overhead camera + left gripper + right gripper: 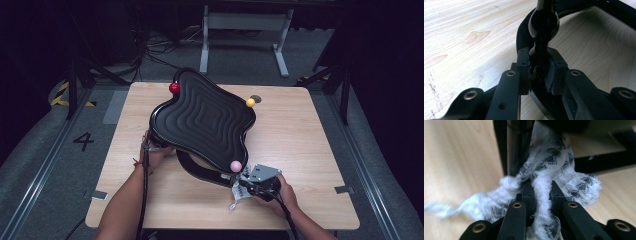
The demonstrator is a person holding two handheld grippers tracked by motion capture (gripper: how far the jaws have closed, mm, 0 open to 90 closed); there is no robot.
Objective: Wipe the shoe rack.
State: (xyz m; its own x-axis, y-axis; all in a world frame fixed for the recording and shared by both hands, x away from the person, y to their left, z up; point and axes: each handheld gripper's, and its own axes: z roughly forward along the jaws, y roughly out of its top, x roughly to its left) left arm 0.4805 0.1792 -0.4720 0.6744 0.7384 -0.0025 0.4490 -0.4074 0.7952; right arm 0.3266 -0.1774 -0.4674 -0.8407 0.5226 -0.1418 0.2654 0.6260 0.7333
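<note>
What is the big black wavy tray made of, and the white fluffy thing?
The black wavy tray looks like hard plastic, semi-glossy: light glints on its smooth ridges and rim, though coated metal is possible. The white cloth looks like woven fabric, soft and matte, with frayed threads and a grey pattern.

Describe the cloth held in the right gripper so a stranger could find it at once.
On the wooden table stands a wavy black tray on a black stand, with coloured balls at its edge. Below the pink ball, the right gripper pinches the cloth: frayed white fabric with a dark woven pattern, the one soft thing among hard black parts.
</note>
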